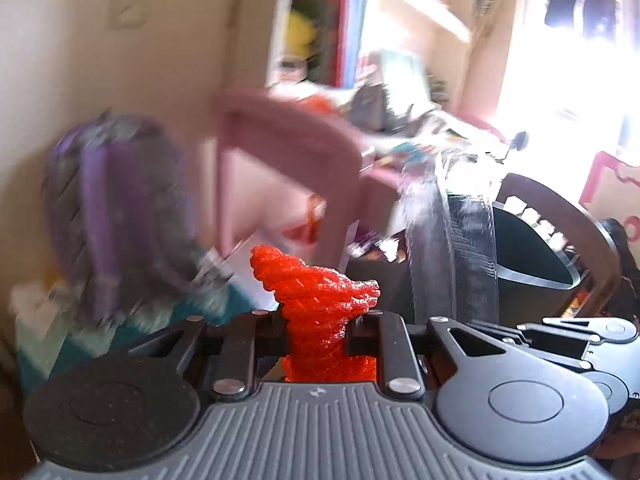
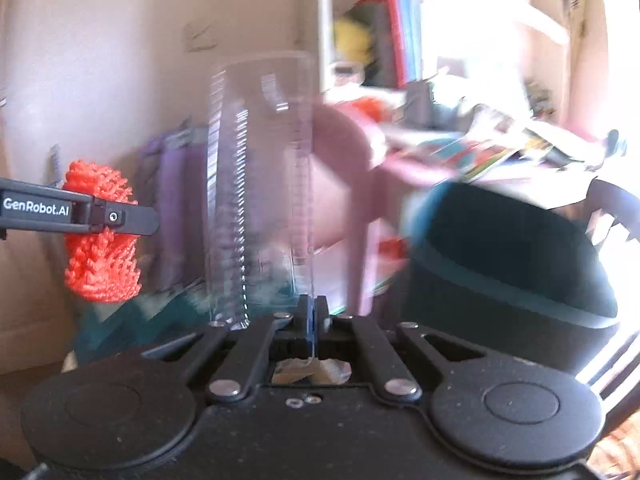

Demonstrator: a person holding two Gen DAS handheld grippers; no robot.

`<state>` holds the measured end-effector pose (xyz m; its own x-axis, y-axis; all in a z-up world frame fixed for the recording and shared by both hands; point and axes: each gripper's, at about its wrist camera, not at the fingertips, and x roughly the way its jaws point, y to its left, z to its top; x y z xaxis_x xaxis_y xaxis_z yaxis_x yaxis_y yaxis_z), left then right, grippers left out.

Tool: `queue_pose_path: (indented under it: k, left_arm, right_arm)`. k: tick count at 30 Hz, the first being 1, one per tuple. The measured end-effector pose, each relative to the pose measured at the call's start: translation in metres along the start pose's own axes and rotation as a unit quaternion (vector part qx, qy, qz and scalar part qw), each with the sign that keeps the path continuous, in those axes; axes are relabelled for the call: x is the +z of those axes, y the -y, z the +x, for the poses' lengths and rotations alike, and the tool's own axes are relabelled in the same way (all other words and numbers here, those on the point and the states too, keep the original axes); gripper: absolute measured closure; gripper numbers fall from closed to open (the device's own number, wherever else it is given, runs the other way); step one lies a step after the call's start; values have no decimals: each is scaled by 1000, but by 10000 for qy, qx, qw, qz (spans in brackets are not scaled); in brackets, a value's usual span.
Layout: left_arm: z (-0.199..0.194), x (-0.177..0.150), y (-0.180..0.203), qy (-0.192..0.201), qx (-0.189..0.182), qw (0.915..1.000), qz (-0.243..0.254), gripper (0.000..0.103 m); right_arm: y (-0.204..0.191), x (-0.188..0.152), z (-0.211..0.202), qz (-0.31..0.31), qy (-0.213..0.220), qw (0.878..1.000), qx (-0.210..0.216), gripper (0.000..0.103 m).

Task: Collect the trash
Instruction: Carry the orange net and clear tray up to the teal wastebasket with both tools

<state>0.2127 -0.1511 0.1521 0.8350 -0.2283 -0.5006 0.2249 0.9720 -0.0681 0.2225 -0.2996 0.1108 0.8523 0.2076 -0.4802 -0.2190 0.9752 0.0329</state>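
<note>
A: Left wrist view: a bunched piece of red netting (image 1: 320,312) is seen pinched between the jaws of the left gripper (image 1: 318,336), standing up out of them and hanging a little below.

B: And in the right wrist view the same red netting (image 2: 100,240) is found at the left edge, clamped by a black finger (image 2: 120,218) marked with white lettering, lifted clear in front of the wall.

A: What is held on the other side?

B: A clear plastic tray (image 2: 260,184), ribbed along its sides, is gripped by one thin edge; the right gripper (image 2: 312,312) is pressed together on it, and the tray is held upright, rising from the jaws.

A: Just beyond both pieces a dark bin (image 2: 512,272) is seen at the right, its mouth open and its rim near the tray. In the left wrist view the tray (image 1: 452,240) is seen as a streaked, clear shape just beside the bin (image 1: 528,248).

B: Behind that, a pink table (image 2: 404,168) is made out, covered with colourful papers (image 2: 492,148), and a white shelf (image 2: 332,20) holding books (image 2: 400,32) is set against the wall. A purple object (image 1: 116,208) is blurred at the left; it cannot be identified.
</note>
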Motion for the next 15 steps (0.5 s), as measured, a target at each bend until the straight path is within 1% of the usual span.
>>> queue_pose_path:
  k: [3,9,12,15]
  left_arm:
    - [6,27,42,181,-206,9993,258,81]
    - [26,67,122,326,-667,9957,562,81]
    - [42,79,156,273,-867,9938,640,81]
    - [63,85,183,179,-916,9928,754,81]
  right_arm:
    - [28,15,-12,3,109,9993,-360,103]
    - [83,35,-28,159,198,9955,-913,103]
    - [111,42,-24,322,50,9939,-1056,103]
    - [131,43,-19,382,-146,9918,-1210,103]
